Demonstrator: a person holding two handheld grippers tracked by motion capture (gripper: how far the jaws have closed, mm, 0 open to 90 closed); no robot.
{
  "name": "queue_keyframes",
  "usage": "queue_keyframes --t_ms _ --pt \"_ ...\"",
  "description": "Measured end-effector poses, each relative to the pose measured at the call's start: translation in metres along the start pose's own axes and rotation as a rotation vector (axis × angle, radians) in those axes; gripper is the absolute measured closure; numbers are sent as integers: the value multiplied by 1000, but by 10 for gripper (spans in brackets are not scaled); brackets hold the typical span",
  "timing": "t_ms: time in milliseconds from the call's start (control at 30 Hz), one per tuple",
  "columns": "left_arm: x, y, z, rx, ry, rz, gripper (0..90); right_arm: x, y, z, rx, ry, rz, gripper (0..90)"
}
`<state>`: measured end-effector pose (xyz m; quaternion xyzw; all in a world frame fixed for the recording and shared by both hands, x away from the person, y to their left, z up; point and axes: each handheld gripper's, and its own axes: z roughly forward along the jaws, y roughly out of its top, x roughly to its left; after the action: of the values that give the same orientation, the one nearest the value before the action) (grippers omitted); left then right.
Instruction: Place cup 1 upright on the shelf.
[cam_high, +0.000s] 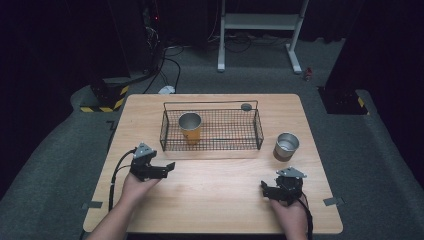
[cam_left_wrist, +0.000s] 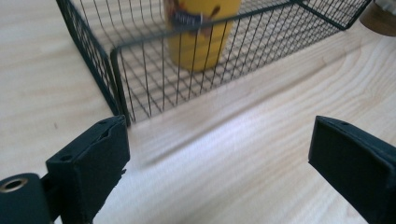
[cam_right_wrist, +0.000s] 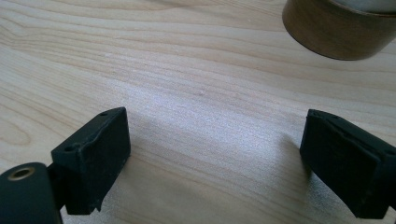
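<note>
Wooden table lies bare nearest you, where your left gripper and right gripper both rest low with jaws spread wide, holding nothing. Beyond them, the brown cup stands just right of the wire basket, and the yellow cup stands inside its left end. Reaching carelessly over the basket rim could likely tip either cup; the brown cup's top is cut off in your right gripper view, and the small dark object at the far rim is unidentifiable.

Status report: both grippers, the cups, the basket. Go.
Left gripper open, empty, near the basket. Right gripper open, empty, low on the table. Yellow cup upright inside basket; brown cup outside, right. Nothing between.
</note>
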<state>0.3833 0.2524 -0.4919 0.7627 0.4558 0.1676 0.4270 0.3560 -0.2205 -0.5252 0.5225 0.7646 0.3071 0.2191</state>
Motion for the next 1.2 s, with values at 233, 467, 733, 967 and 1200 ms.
queue_keyframes --t_ms 233,467,733,967,1200 --pt "2 -17 -2 60 9 15 59 0 0 0 0 0 0 85" --pt "1 -33 -10 110 51 87 59 0 0 0 2 1 3 85" --pt "-2 -47 -9 148 84 120 49 0 0 0 0 0 0 84" --pt "-7 -52 -8 152 104 137 43 0 0 0 3 2 3 84" --pt "-6 -55 -8 142 105 98 41 -2 0 -1 -7 -10 21 84"
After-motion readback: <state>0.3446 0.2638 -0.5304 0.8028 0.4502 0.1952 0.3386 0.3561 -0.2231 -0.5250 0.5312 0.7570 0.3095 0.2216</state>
